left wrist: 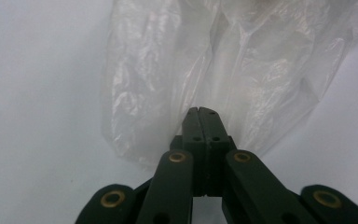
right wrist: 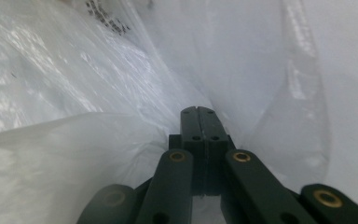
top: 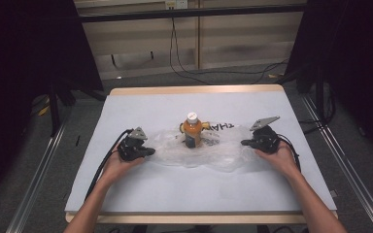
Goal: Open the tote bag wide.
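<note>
A clear plastic bag (top: 194, 150) lay mid-table (top: 126, 189) around an upright orange bottle (top: 193, 130). Flanking that bottle, the left gripper (top: 148, 151) and right gripper (top: 245, 142) pinched the bag's 2 ends. Next likely: lifting evenly.

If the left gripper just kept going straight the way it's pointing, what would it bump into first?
The left gripper, jaws shut, points right at the crinkled clear plastic bag, so it would push into the plastic at once. Farther along that line stands the orange bottle in the bag, though depth is hard to judge.
</note>
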`<state>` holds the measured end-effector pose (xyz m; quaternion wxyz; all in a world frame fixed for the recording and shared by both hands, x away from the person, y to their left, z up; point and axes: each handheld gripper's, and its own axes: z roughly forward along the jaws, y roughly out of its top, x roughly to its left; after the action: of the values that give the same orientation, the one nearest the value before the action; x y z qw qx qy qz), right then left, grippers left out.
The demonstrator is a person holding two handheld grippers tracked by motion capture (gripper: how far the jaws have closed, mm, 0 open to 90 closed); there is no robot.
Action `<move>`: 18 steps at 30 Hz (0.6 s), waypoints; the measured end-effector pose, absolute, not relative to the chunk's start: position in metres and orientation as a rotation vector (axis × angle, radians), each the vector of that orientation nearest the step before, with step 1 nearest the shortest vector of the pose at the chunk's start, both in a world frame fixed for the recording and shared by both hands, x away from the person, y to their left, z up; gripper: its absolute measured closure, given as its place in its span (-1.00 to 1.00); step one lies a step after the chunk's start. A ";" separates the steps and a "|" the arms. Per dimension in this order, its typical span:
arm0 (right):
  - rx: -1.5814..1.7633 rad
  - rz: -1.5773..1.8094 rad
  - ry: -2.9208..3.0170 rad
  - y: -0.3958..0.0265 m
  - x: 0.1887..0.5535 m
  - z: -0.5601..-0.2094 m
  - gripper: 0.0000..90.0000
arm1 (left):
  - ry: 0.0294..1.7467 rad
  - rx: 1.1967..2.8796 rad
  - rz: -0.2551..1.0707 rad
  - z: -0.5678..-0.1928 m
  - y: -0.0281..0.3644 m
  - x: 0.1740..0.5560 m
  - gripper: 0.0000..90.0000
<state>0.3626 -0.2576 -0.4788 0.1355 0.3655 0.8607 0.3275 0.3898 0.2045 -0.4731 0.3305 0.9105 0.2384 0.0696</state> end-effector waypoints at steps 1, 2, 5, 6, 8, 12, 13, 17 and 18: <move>1.055 0.939 2.495 -0.260 0.362 -0.478 1.00 | 0.622 2.380 0.190 -0.473 0.206 0.389 1.00; 1.066 0.929 2.492 -0.262 0.361 -0.478 1.00 | 0.630 2.376 0.179 -0.473 0.207 0.389 1.00; 1.090 0.954 2.483 -0.268 0.359 -0.479 1.00 | 0.615 2.395 0.200 -0.472 0.210 0.388 1.00; 1.091 0.953 2.487 -0.267 0.359 -0.479 1.00 | 0.623 2.391 0.196 -0.472 0.210 0.388 1.00; 1.105 0.936 2.484 -0.266 0.359 -0.478 1.00 | 0.634 2.382 0.180 -0.472 0.211 0.390 1.00; 1.110 1.012 2.486 -0.261 0.361 -0.472 1.00 | 0.651 2.309 0.130 -0.471 0.214 0.390 1.00; 1.105 1.056 2.479 -0.258 0.361 -0.468 1.00 | 0.647 2.303 0.141 -0.468 0.214 0.389 1.00; 1.050 1.147 2.469 -0.245 0.362 -0.452 1.00 | 0.632 2.245 0.154 -0.454 0.213 0.387 1.00; 1.035 1.152 2.471 -0.241 0.363 -0.449 1.00 | 0.625 2.224 0.151 -0.452 0.212 0.385 1.00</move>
<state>0.3626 -0.2408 -0.4486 0.1125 0.3528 0.8418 0.3926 0.3854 0.2118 -0.4515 0.4015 0.8798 0.2473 0.0599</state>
